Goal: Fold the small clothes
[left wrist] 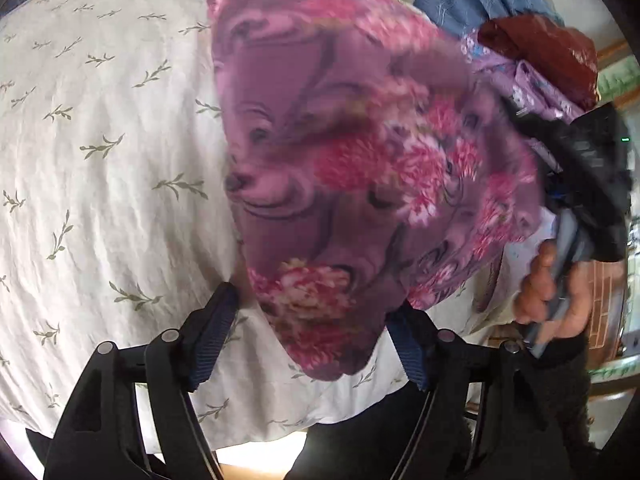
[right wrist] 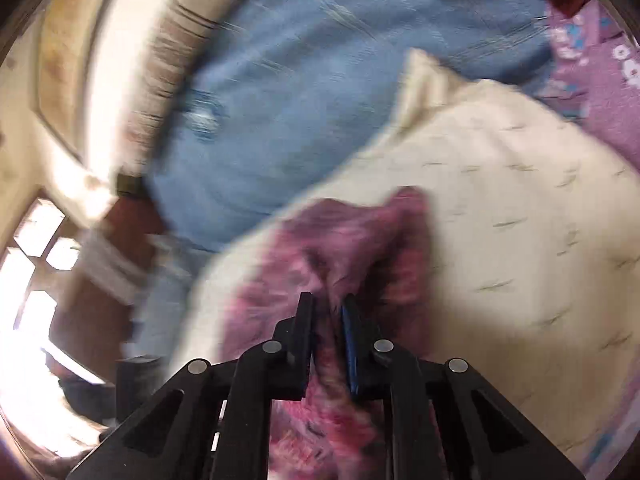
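Note:
A purple garment with pink flowers (left wrist: 340,152) hangs lifted above a cream sheet with green sprigs (left wrist: 100,160). My left gripper (left wrist: 316,300) is open; its fingers stand wide on either side of the garment's lower tip, not gripping it. My right gripper (right wrist: 328,304) is shut on the same floral garment (right wrist: 352,248) and holds it up. The right gripper and the hand holding it (left wrist: 560,280) show at the right of the left wrist view. The right wrist view is motion-blurred.
A blue cloth (right wrist: 300,100) lies beyond the cream sheet (right wrist: 520,200). A pile with a lilac printed garment (left wrist: 532,84) and a dark red one (left wrist: 552,52) sits at the far right. A window (right wrist: 36,272) is at the left.

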Available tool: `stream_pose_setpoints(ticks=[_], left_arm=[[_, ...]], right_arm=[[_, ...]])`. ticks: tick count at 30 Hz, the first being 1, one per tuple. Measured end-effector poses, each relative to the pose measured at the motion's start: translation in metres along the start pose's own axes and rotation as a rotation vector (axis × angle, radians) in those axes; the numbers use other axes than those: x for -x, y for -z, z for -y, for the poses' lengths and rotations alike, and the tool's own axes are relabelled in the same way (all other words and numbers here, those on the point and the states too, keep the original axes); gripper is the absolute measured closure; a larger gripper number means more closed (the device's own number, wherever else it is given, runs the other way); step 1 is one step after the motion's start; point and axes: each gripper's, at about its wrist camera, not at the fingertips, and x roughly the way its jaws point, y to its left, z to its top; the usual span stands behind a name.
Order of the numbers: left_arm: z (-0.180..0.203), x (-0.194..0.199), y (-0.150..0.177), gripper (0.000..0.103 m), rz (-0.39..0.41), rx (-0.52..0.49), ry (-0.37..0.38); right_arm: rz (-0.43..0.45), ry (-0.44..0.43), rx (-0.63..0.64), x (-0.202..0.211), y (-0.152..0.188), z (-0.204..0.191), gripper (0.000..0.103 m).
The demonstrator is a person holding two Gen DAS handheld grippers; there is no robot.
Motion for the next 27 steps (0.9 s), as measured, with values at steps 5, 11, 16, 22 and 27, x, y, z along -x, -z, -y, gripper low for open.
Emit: stream_pose_setpoints(ticks=[5,11,16,22,27], left_arm=[[0.009,0.034,0.004,0.03,0.02,-0.061,0.127],[0.009,0.037,-0.012,0.029,0.074,-0.021,0.104],[-0.007,0.002,-0.006,0.03,-0.067,0.008,0.065],[-0.012,0.066,-0.039,0.029,0.105,-0.027,0.206],[-0.032,0.064,-0.116,0.027,0.154,0.065,0.149]], right_arm=[[0.016,-0.074,-0.154,0.018,0.007,0.038,0.086],[0.074,-0.168,-0.086,0.047,0.036,0.026,0.084],[-0.046,0.077,0.099,0.019,0.061,0.007,0.084],[0.083,-0.07,-0.006,0.046,0.015,0.0,0.039],[-0.01,-0.064,-0.072,-0.011,-0.022,0.003,0.039]])
